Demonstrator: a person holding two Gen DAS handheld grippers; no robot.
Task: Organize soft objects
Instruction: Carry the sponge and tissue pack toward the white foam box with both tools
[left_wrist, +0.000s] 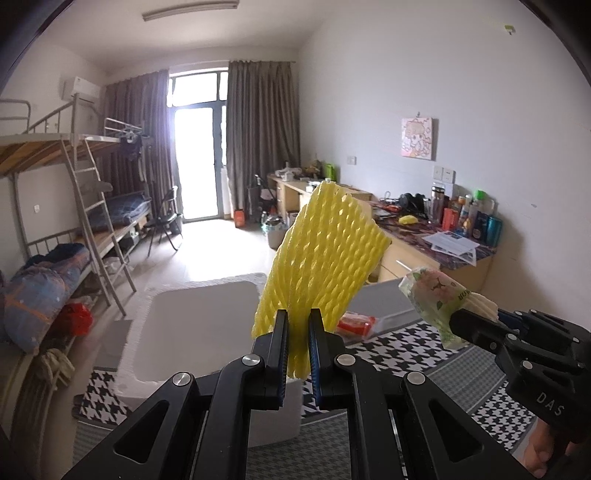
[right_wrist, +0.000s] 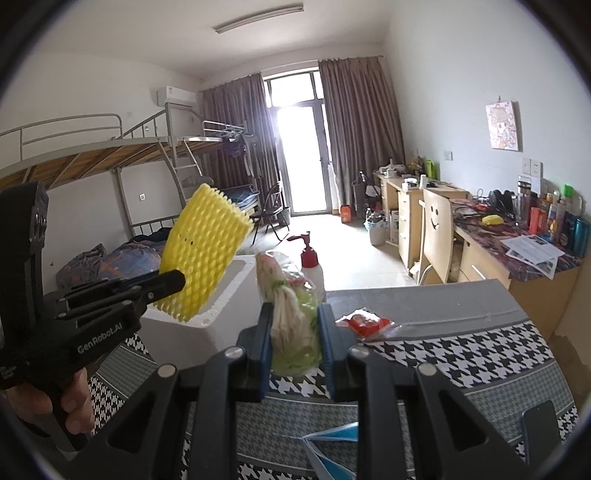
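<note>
Yellow foam netting (left_wrist: 325, 254), a ribbed sleeve of soft mesh, stands upright between the narrow jaws of the left hand-held gripper (left_wrist: 298, 350), clamped at its lower edge and lifted clear above the white foam box (left_wrist: 192, 332) at the near left. The right hand-held gripper (right_wrist: 295, 343) is closed on a soft floral plastic packet (right_wrist: 291, 314) with pale strands bunched inside, held above the bench (right_wrist: 461, 354), whose houndstooth cloth runs to a grey far edge. Beyond that edge the floor lies open and bare all the way to the bright balcony door (right_wrist: 299, 155); bunk beds (left_wrist: 55, 192) line the left wall and a long desk (right_wrist: 517, 243) crowded with bottles lines the right, leaving a wide aisle between them. A red-and-clear packet (right_wrist: 365, 321) lies on the bench just right of the held packet. Only the right wrist view shows the white pump bottle (right_wrist: 310, 262) with a red top standing behind the packet, a wooden chair back (right_wrist: 437, 229) with a smiley face, and a dark phone (right_wrist: 541, 424) at the near right edge. The left view alone shows the box's empty hollow. Readable writing: "GenRobot.AI" on the left gripper's body in the right view, "DAS" on the right gripper (left_wrist: 456, 325) in the left view.
</note>
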